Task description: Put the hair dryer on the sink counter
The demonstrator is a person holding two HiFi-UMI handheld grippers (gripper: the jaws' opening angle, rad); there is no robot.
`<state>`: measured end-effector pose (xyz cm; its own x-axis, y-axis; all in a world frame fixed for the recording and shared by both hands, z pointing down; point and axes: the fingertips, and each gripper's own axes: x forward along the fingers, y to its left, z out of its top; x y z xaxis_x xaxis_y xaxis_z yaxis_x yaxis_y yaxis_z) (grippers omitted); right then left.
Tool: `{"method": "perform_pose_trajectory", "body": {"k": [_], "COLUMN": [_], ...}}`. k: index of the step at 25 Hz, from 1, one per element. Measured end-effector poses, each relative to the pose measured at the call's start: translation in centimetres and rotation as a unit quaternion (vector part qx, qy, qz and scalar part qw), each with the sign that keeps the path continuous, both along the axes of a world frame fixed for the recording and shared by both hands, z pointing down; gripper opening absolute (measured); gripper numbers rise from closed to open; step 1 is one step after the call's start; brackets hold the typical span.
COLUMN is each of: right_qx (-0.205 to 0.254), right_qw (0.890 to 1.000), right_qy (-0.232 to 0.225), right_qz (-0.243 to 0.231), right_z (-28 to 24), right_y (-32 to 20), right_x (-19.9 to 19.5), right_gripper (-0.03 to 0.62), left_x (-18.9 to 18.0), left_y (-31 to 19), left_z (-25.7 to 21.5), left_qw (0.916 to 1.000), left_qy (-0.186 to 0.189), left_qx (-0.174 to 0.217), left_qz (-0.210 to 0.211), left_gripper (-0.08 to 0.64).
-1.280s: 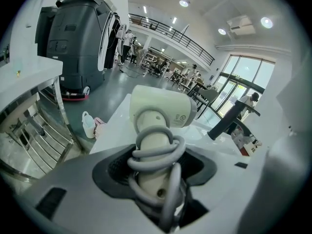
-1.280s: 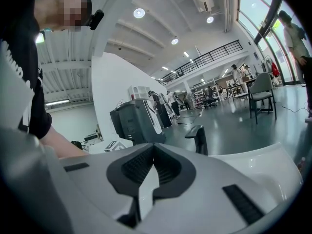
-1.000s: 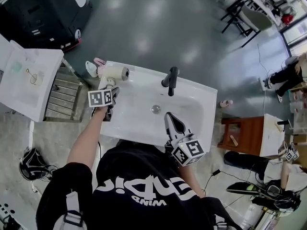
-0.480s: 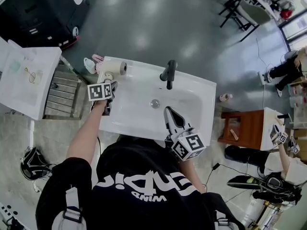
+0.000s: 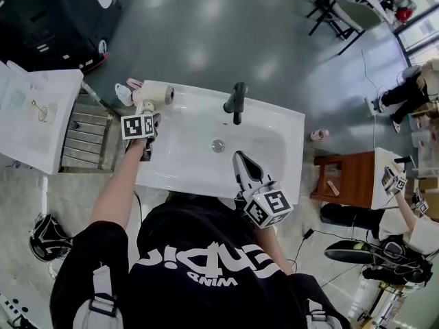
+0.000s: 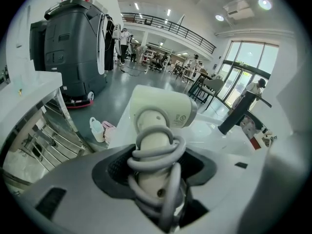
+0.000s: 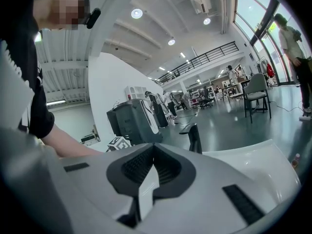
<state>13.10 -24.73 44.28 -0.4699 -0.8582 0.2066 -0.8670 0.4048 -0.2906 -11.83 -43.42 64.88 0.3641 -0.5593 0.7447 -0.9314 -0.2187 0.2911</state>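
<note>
Gripping the hair dryer (image 6: 161, 112) by its cord-wrapped handle, my left claw (image 6: 156, 160) holds it at the sink table's (image 5: 195, 105) ten o'clock corner, probably so it lands clear of the basin (image 5: 199, 153); right claw (image 7: 153, 149) closed, empty.

hair dryer (image 6: 163, 112): cream body, grey at one end, pale grey cord wound round the handle. left gripper (image 6: 156, 169): light grey shell, charcoal ribbed pads. right gripper (image 7: 148, 174): the same grey and charcoal. cube (image 5: 138, 126) on the left one: white faces, black square markers (the right one's cube carries the same pattern). sink (image 5: 274, 132): glossy white. tap (image 5: 236, 101): black. floor (image 5: 206, 26): dark grey-green with pale light patches. shirt (image 5: 199, 273): black, white lettering. stool (image 5: 346, 184): reddish brown. bottle (image 6: 96, 129): white, with a pink bottle (image 6: 109, 129) beside it.
</note>
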Motion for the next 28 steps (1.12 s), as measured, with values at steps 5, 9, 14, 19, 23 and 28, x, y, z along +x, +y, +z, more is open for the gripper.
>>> {"method": "perform_pose_trajectory", "body": {"k": [5, 9, 14, 19, 23, 28], "right_qx": [0.0, 0.0, 0.0, 0.001, 0.001, 0.0], "right_qw": [1.0, 1.0, 1.0, 1.0, 1.0, 1.0], "right_qy": [-0.002, -0.001, -0.003, -0.002, -0.001, -0.002], "right_qz": [0.003, 0.001, 0.001, 0.004, 0.004, 0.003], "right_z": [-0.03, -0.12, -0.08, -0.07, -0.02, 0.03], "right_y": [0.06, 0.2, 0.43, 0.55, 0.5, 0.49], "right_x": [0.09, -0.01, -0.07, 0.07, 0.11, 0.02], "right_gripper": [0.018, 0.018, 0.018, 0.018, 0.018, 0.018], "left_x": [-0.14, -0.06, -0.07, -0.04, -0.08, -0.12], "left_y": [0.1, 0.13, 0.15, 0.2, 0.11, 0.07], "left_z": [0.33, 0.45, 0.54, 0.67, 0.71, 0.65], "left_qw": [0.9997, 0.999, 0.9983, 0.9982, 0.998, 0.9979], "left_qy": [-0.023, -0.042, -0.054, -0.058, -0.061, -0.063], "left_qx": [-0.004, -0.003, -0.001, 0.001, 0.005, 0.009], "left_qz": [0.008, 0.017, 0.021, 0.017, 0.014, 0.012], "left_gripper": [0.267, 0.267, 0.268, 0.272, 0.272, 0.272]}}
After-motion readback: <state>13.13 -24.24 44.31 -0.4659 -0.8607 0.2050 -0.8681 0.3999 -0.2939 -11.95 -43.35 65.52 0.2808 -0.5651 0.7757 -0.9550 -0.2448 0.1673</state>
